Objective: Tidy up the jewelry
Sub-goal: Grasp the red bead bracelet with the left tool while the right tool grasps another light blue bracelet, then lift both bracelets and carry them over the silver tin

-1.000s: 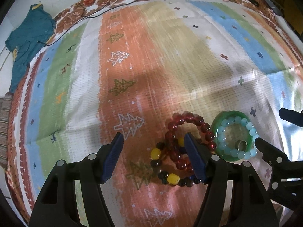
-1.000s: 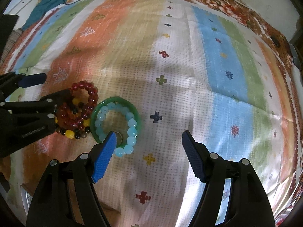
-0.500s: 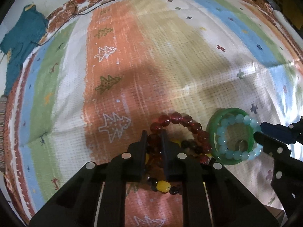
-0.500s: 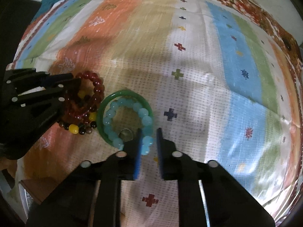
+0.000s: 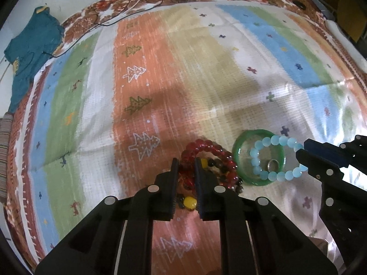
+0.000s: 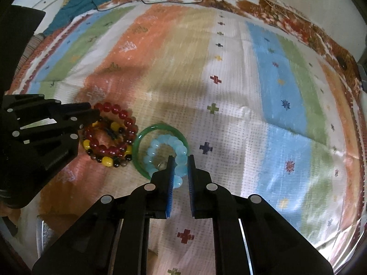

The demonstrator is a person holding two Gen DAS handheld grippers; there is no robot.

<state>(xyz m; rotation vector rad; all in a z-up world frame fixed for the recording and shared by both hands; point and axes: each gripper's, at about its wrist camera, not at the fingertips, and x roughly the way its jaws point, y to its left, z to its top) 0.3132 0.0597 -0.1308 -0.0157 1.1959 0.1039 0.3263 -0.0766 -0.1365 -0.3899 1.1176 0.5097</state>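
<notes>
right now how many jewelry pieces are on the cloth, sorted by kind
beaded bracelets: 3 (red bead bracelet, yellow and dark bead bracelet, pale blue bead bracelet)
bangles: 1 (green bangle)
small rings: 1 (metal ring)
total: 5

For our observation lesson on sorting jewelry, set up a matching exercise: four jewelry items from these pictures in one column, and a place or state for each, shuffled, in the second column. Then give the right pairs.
Column 1
1. red bead bracelet
2. pale blue bead bracelet
3. green bangle
4. small metal ring

Column 2
A. lies inside the bangle
B. pinched by the left claw
C. lies flat, untouched by either claw
D. pinched by the right claw

Pairs: 1-B, 2-D, 3-C, 4-A
</notes>
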